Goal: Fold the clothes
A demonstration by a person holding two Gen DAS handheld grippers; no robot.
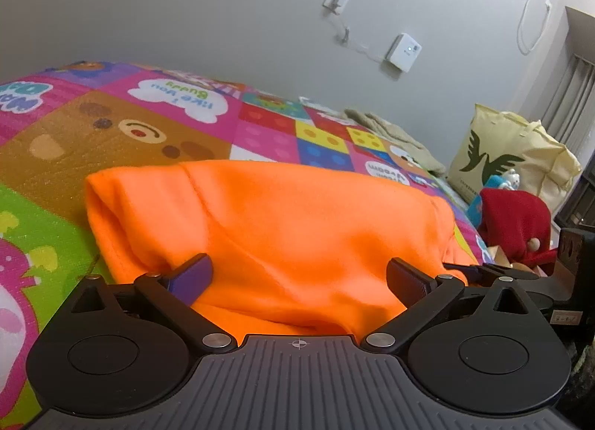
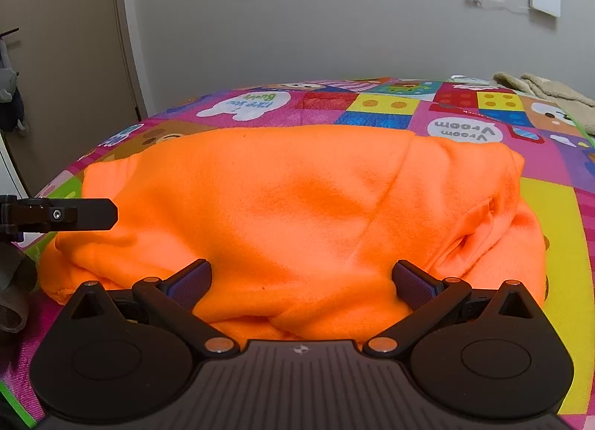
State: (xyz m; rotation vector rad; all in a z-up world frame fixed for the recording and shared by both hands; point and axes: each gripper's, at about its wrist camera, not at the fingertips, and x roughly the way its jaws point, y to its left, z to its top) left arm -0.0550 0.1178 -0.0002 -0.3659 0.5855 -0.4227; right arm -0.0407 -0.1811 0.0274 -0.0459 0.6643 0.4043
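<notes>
A folded orange fleece garment lies in a thick bundle on the colourful play mat. My left gripper is open at the garment's near edge, its fingers spread wide with the cloth lying loose between them. At the same near edge, further right, my right gripper is open too, the fabric bulging up between its wide-set fingers without being pinched. In the right wrist view a black finger of the left gripper juts in from the left over the garment's corner.
A beige towel lies at the mat's far side near the wall. Beyond the mat's right end stand a cream tote bag and a red plush item. A door is at far left.
</notes>
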